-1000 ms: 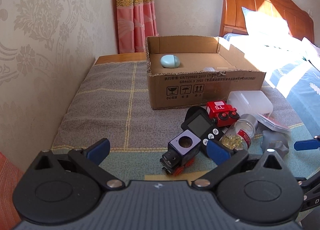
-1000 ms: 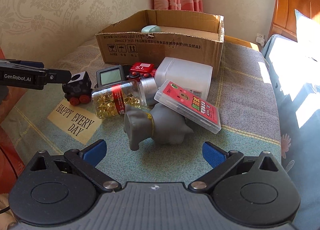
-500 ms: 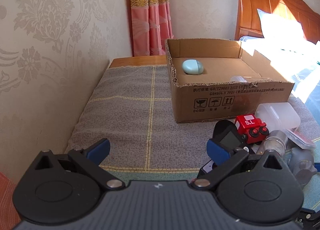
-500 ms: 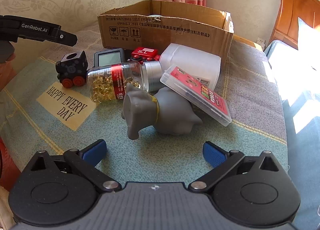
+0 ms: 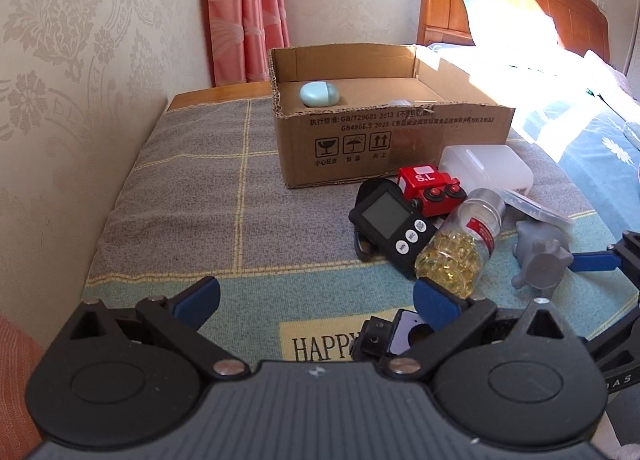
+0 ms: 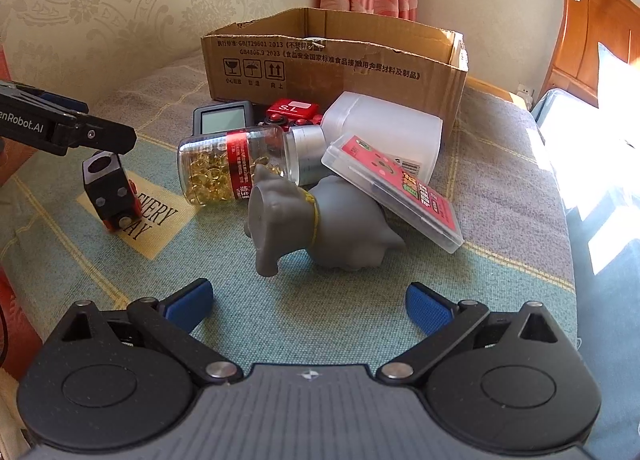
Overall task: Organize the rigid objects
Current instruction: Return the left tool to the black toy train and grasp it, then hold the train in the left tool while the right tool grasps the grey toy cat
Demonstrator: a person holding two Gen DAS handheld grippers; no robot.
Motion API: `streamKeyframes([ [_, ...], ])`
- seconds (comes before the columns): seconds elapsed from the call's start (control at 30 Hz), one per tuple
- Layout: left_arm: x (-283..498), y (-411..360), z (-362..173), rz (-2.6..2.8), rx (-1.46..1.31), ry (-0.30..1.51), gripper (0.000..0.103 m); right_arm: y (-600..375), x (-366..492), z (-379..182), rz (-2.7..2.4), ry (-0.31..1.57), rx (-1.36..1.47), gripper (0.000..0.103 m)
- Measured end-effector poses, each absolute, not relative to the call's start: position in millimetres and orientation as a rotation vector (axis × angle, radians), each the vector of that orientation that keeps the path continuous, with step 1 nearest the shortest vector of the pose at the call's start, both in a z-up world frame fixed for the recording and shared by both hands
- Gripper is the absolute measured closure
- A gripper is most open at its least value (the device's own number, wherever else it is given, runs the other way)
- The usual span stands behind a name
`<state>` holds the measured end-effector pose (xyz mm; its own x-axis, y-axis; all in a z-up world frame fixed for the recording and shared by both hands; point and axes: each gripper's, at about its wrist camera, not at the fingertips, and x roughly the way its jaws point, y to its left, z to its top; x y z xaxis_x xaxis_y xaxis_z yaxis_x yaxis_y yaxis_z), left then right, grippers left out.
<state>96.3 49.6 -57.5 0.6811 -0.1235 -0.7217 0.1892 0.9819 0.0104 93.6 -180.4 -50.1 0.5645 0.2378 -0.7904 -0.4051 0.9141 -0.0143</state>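
Bed w/ grey-and-teal checked blanket [image 6: 500,196] carries everything. Brown cardboard box [image 5: 392,140] sits at far end, open top, pale blue oval case [image 5: 319,94] inside near back-left corner. Pile just in front of box: translucent white plastic tub [image 6: 384,132] on its side, grey rubber elephant toy [image 6: 320,220] w/ flat clear card case w/ red label [image 6: 394,190] leaning on it, clear bottle of yellow capsules [image 6: 236,166] lying down, black digital timer [image 5: 394,226], red toy train car [image 5: 430,190] touching timer. Black toy train car [image 6: 108,190] apart, on "HAPPY EVERY DAY" patch. Left claw [image 5: 316,300] open, nothing held, black car under its right finger. Right claw [image 6: 308,300] open, empty, near elephant.
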Motion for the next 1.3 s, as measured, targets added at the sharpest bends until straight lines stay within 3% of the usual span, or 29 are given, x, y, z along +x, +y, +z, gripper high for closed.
streamKeyframes([
  [0.47, 58, 41, -65, -0.346, 0.155, 0.744, 0.002, -185, 88, -50, 0.405, 0.871, -0.207, 0.000],
  [0.57, 57, 39, -73, -0.378, 0.178, 0.740, 0.007, -187, 87, -50, 0.404, 0.870, -0.205, 0.000],
  [0.83, 67, 36, -95, -0.424, 0.200, 0.774, 0.034, -188, 86, -50, 0.402, 0.872, -0.205, 0.000],
  [1.03, 74, 39, -98, -0.434, 0.157, 0.755, 0.037, -188, 86, -50, 0.401, 0.872, -0.205, 0.000],
  [1.13, 78, 38, -98, -0.430, 0.151, 0.744, 0.047, -187, 86, -50, 0.397, 0.874, -0.205, 0.000],
  [1.3, 83, 39, -98, -0.412, 0.143, 0.743, 0.048, -187, 87, -50, 0.396, 0.875, -0.205, 0.000],
])
